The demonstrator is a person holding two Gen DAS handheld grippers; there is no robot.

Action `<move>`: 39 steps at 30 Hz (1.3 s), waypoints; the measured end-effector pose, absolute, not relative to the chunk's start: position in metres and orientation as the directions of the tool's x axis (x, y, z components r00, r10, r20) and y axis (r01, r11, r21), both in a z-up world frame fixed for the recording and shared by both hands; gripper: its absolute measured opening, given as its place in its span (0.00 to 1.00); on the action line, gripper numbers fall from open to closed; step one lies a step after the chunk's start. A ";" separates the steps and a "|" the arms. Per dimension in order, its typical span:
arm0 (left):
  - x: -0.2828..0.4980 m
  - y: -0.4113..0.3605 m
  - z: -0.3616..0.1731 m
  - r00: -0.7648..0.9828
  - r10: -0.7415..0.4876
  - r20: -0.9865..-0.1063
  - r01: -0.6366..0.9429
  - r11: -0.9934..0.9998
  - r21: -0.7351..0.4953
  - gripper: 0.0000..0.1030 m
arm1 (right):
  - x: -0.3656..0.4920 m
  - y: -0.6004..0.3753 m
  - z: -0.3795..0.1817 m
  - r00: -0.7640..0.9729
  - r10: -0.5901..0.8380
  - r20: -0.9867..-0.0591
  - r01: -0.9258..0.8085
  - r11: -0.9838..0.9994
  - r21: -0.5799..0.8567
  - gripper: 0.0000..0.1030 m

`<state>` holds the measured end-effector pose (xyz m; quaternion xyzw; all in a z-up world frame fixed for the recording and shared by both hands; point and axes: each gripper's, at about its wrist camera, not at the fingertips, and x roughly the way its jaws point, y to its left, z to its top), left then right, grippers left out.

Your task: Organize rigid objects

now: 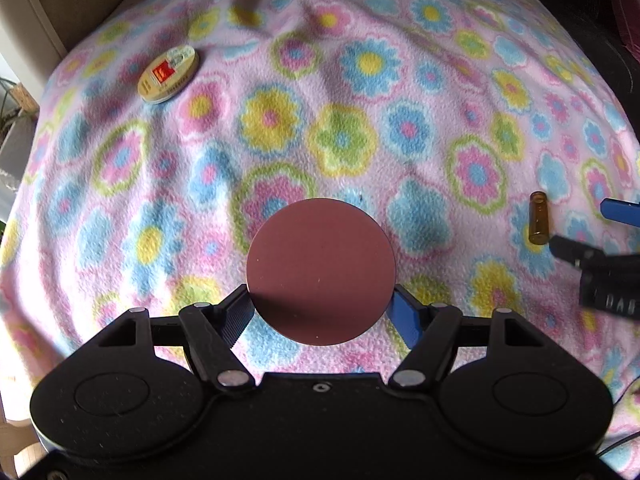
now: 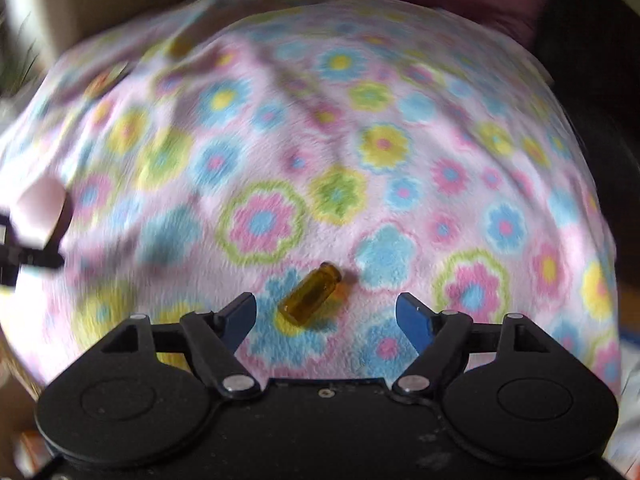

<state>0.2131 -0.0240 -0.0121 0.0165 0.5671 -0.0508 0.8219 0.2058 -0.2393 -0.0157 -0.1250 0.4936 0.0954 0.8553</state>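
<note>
currently the left gripper (image 1: 322, 312) has its jaws pressed against both edges of a flat maroon disc (image 1: 321, 270), which is carried above the floral blanket (image 1: 280, 120); this item counts as picked up but not yet placed. nearest in the right wrist view, the right gripper (image 2: 326, 314) stands with its jaws spread wide and nothing between them. an amber vial (image 2: 311, 299) lies on its side on the blanket just ahead of the fingertips, roughly centred in the gap and apart from both fingers. judged from this, the vial has not been grasped and looks to be the next pickup. further out, toward the far left of the blanket, a round yellow tin (image 1: 168, 74) with a red label lies flat, well apart from the vial and the disc. no grouping or destination spot is evident. assessment: early stage, one item in hand, two loose, all three unsorted.
</note>
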 end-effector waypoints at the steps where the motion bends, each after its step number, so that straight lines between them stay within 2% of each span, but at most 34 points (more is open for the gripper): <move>1: 0.214 -0.025 -0.015 0.345 -0.068 -0.936 0.104 0.994 -0.034 0.65 | 0.203 -0.237 -0.020 0.491 0.055 -0.869 -0.350 0.926 -0.139 0.74; 4: 0.214 -0.029 -0.020 0.334 -0.075 -0.940 0.117 0.992 -0.038 0.66 | 0.204 -0.237 -0.027 0.489 0.094 -0.867 -0.454 0.876 -0.161 0.73; 8: 0.216 -0.034 -0.023 0.324 -0.084 -0.942 0.131 0.990 -0.043 0.66 | 0.219 -0.252 -0.032 0.453 0.166 -0.876 -0.524 0.845 -0.111 0.72; 10: 0.219 -0.036 -0.026 0.308 -0.098 -0.946 0.126 0.990 -0.061 0.66 | 0.229 -0.258 -0.034 0.422 0.194 -0.886 -0.552 0.830 -0.081 0.67; 14: 0.224 -0.041 -0.031 0.283 -0.114 -0.952 0.114 0.990 -0.085 0.66 | 0.246 -0.263 -0.036 0.357 0.260 -0.897 -0.615 0.789 -0.016 0.67; 24: 0.227 -0.049 -0.038 0.254 -0.118 -0.960 0.133 0.987 -0.086 0.65 | 0.258 -0.252 -0.052 0.248 0.262 -0.933 -0.770 0.637 -0.026 0.67; 26: 0.228 -0.050 -0.038 0.254 -0.118 -0.960 0.134 0.987 -0.086 0.65 | 0.262 -0.251 -0.056 0.224 0.259 -0.939 -0.787 0.616 -0.018 0.64; 28: 0.229 -0.049 -0.038 0.250 -0.123 -0.960 0.131 0.987 -0.092 0.65 | 0.264 -0.249 -0.060 0.183 0.265 -0.947 -0.800 0.599 0.013 0.51; 33: 0.230 -0.046 -0.039 0.253 -0.124 -0.959 0.129 0.987 -0.093 0.66 | 0.265 -0.252 -0.060 0.182 0.288 -0.940 -0.753 0.655 0.055 0.51; 39: 0.235 -0.041 -0.045 0.269 -0.086 -0.959 0.123 0.991 -0.054 0.73 | 0.249 -0.262 -0.057 0.250 0.248 -0.936 -0.548 0.833 0.074 0.51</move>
